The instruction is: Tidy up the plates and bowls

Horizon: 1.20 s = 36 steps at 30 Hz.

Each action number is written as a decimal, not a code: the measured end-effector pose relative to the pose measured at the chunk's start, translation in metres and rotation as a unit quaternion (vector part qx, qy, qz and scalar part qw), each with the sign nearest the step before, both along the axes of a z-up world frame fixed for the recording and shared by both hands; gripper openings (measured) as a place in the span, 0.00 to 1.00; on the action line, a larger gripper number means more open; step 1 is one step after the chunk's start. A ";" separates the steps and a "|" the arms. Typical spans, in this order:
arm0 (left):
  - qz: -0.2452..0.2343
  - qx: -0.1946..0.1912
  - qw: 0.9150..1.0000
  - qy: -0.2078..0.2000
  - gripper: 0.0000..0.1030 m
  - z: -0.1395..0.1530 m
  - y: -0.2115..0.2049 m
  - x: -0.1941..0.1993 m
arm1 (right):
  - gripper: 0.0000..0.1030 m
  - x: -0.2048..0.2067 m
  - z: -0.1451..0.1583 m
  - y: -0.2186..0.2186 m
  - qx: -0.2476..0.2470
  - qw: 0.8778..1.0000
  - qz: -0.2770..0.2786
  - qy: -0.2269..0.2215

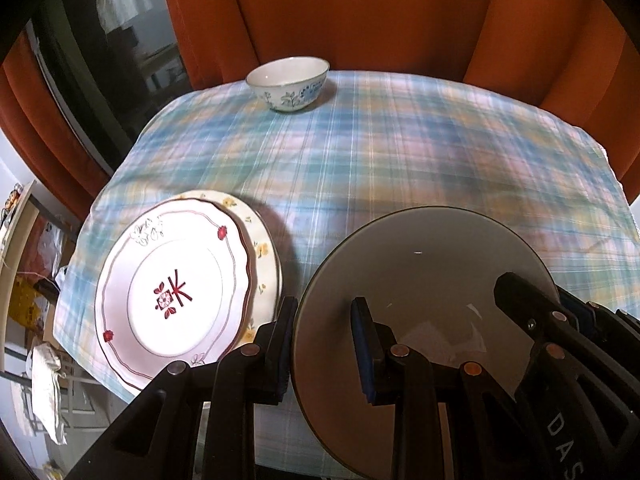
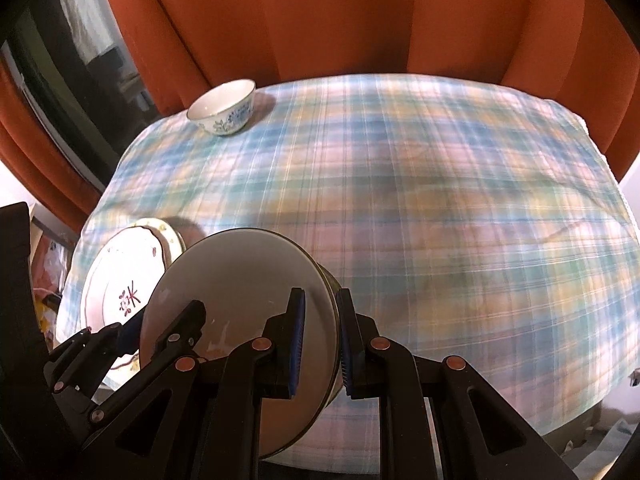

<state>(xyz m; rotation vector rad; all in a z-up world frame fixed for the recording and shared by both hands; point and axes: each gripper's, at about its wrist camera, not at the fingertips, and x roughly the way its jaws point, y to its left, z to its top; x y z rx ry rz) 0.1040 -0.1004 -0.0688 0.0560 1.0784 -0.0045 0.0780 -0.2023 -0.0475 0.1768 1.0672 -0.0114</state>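
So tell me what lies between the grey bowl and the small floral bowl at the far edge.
Nothing: between the grey bowl and the floral bowl only bare plaid tablecloth shows, in both wrist views.

The yellow-flowered plate (image 1: 262, 236) lies mostly hidden under the red-patterned plate (image 1: 176, 292).

Both views are lit softly and rather warm, with no hard glare. The checked cloth (image 1: 400, 168) is smeared by motion blur in both, mostly in the middle and far part. The stacked plates (image 1: 176, 292) throw a dark shadow to their right, so the light comes from the left. The grey bowl (image 1: 424, 300) shows only small pale reflections inside. The fisheye bends the orange curtain (image 2: 320, 16) strongly, and the corners fall to black.
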 end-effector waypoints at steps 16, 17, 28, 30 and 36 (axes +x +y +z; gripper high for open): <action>-0.012 -0.016 0.999 0.026 0.25 -0.022 -0.005 0.012 | 0.18 0.012 -0.022 -0.004 -0.022 1.000 0.004 0.021; -0.015 -0.017 0.999 0.024 0.25 -0.022 -0.004 0.012 | 0.18 0.012 -0.022 -0.004 -0.023 1.000 0.003 0.020; -0.068 -0.047 0.996 0.034 0.39 -0.020 0.007 0.014 | 0.38 0.007 -0.021 0.005 -0.034 0.999 -0.031 0.021; -0.080 -0.055 0.995 0.029 0.47 -0.013 0.014 0.014 | 0.51 0.004 -0.016 0.010 -0.039 0.998 -0.041 0.015; -0.110 -0.075 0.991 0.006 0.65 0.008 0.031 0.012 | 0.63 -0.001 0.003 0.028 -0.054 0.996 -0.075 0.001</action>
